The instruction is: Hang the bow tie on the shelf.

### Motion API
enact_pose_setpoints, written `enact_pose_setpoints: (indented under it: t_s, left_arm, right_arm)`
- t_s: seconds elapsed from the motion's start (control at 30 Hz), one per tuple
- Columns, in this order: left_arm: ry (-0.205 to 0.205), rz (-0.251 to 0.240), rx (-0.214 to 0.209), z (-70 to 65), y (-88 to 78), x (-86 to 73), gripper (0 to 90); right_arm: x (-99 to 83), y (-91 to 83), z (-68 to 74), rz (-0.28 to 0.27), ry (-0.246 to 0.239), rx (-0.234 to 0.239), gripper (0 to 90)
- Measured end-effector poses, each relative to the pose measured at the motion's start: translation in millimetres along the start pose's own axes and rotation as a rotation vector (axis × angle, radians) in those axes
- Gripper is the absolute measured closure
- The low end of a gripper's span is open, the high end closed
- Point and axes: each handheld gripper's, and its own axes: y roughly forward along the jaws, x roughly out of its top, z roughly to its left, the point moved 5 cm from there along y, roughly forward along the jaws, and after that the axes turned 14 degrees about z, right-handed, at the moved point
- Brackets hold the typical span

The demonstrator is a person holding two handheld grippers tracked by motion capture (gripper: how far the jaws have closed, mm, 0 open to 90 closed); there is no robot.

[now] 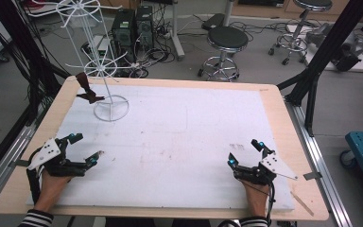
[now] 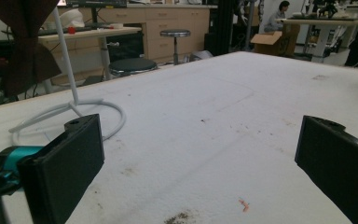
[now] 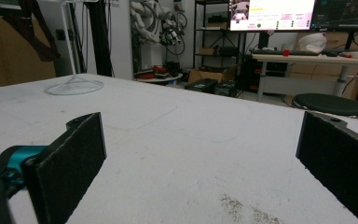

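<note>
1. Rack [image 1: 105, 71] is the thing I'm working toward: a white wire stand at the far left of the table [image 1: 274, 101], ring base sitting on the white pad. A dark brown piece [image 1: 87, 90] hangs on its low spokes; can't tell what it is, cloth maybe.
2. Left gripper [image 1: 86, 149] is down at the near left, well apart from the rack, jaws spread wide with nothing in them. In the left gripper view I see the rack's base [image 2: 74, 116] ahead to the left and the brown thing [image 2: 23, 42] up top.
3. Right gripper [image 1: 246, 152] sits at the near right, jaws also wide and bare. From the right gripper view the rack base [image 3: 74, 86] is far off across the pad.
4. My guess on the step: both hands parked, reach not begun. Next move is probably the left one going forward and up to the brown piece, jaws kept wide until they straddle it.
5. In the way: the thin spokes and the pole right beside the piece, easy to snag. The pad between is bare apart from some stains. Stools [image 1: 227, 42] and cables sit on the floor beyond, no bother.
</note>
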Motion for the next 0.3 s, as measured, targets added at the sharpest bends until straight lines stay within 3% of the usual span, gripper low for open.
enact_pose_setpoints:
  t_s: [0.3]
  left_arm:
    - [-0.005,-0.028,0.021,-0.2,-1.2,-2.9,1.7]
  right_arm:
    - [-0.1,0.9,0.9,0.011,0.001,0.0,0.7]
